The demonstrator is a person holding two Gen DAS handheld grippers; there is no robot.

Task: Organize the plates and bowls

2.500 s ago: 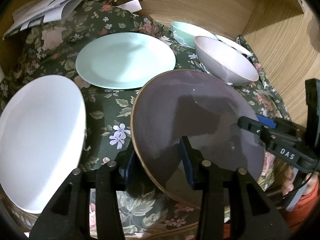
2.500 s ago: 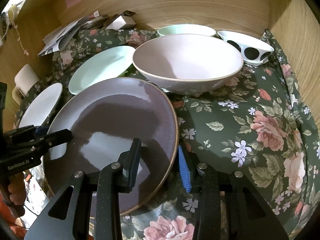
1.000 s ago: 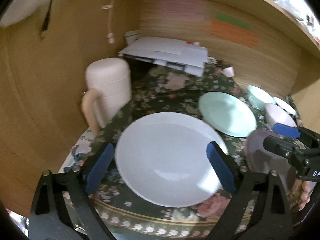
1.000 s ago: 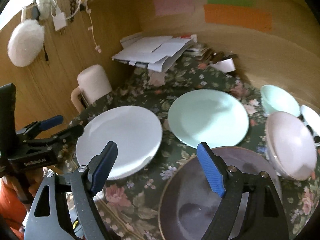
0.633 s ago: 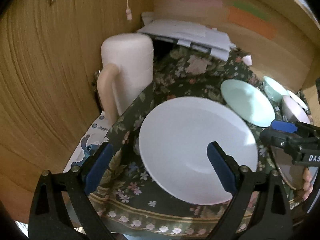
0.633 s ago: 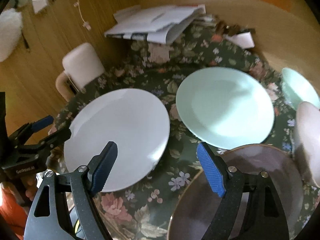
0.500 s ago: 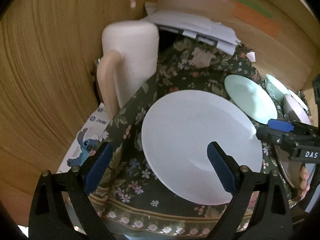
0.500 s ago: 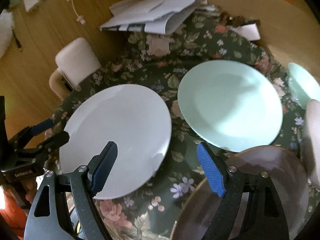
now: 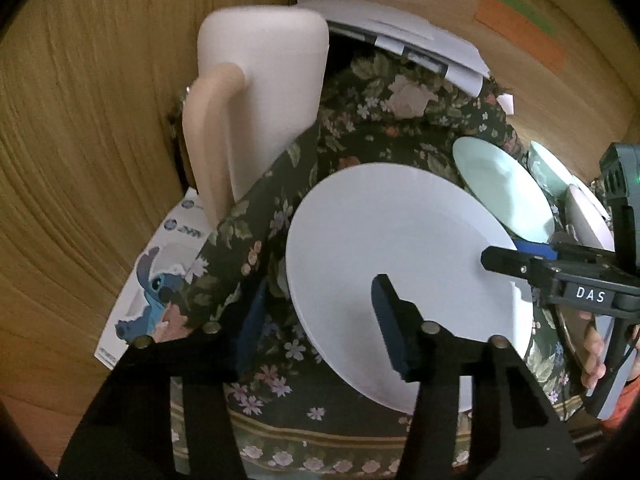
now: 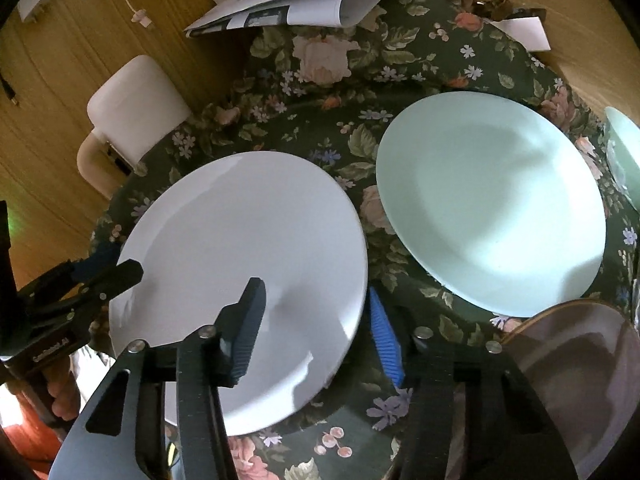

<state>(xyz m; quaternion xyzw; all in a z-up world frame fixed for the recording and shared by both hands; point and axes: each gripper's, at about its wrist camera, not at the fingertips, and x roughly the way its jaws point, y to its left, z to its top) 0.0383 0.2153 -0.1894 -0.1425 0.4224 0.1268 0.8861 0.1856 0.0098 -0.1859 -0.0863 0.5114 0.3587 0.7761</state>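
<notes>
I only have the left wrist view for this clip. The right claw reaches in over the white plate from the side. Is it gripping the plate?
Observer: Not yet. The right claw is open, with one finger above the white plate and the blue pad just off its rim.
Operator: Does the mint plate overlap the white one?
Observer: No. The mint plate lies apart, and the floral cloth shows between them.
Operator: Is anything else near that claw?
Observer: A purple plate with a brown rim lies just right of it.

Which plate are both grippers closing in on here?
On the floral tablecloth, it is the white plate nearest the cream jug. The left gripper and right gripper straddle opposite edges. Its neighbours are mint and purple-grey.
</notes>
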